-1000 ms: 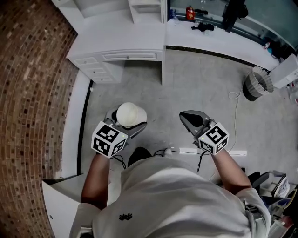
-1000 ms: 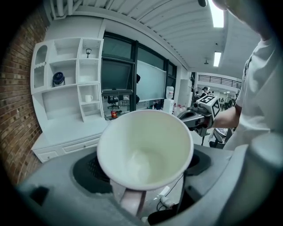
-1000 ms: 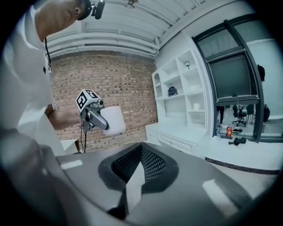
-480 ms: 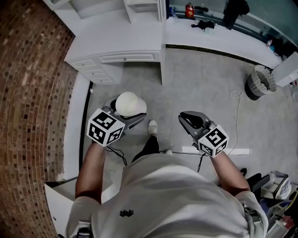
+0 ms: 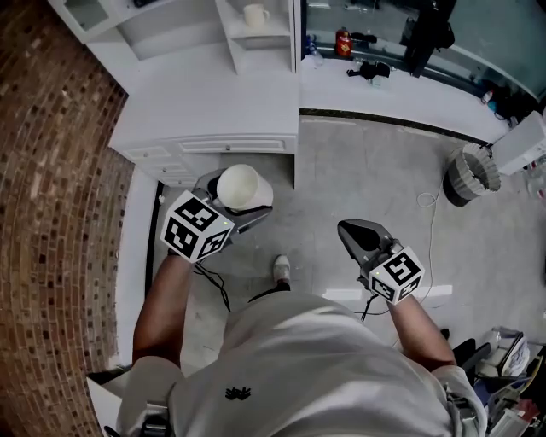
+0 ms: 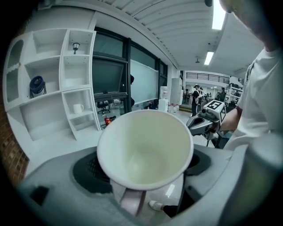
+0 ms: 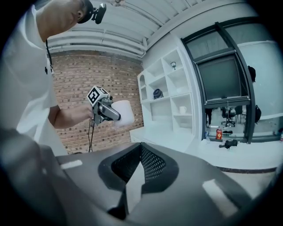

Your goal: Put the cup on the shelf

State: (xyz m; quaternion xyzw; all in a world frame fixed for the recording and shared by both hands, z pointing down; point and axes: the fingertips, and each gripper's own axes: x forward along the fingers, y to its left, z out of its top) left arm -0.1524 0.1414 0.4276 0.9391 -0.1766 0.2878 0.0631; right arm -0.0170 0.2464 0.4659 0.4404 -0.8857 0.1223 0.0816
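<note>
A white cup (image 5: 242, 187) is clamped in my left gripper (image 5: 237, 203), mouth tilted up; it hangs over the floor just in front of the white drawer desk (image 5: 213, 102). In the left gripper view the cup (image 6: 145, 150) fills the centre, its empty inside facing the camera. The white shelf unit (image 5: 252, 38) stands behind the desk, with a small white mug (image 5: 254, 14) on one shelf. My right gripper (image 5: 358, 236) hangs to the right, shut on nothing. From the right gripper view, the cup (image 7: 124, 113) and left gripper (image 7: 107, 114) show before the brick wall, the shelf unit (image 7: 170, 97) beyond.
A long white counter (image 5: 401, 81) at the back right carries a red can (image 5: 344, 41) and a dark object. A grey waste basket (image 5: 472, 166) stands on the floor at right. A brick wall (image 5: 51, 213) runs along the left. A blue object (image 6: 37, 84) sits on an upper shelf.
The person has stepped toward the desk and shelf unit. My left gripper has carried the cup forward and up, closer to the desk edge. The right gripper stays low at right.
</note>
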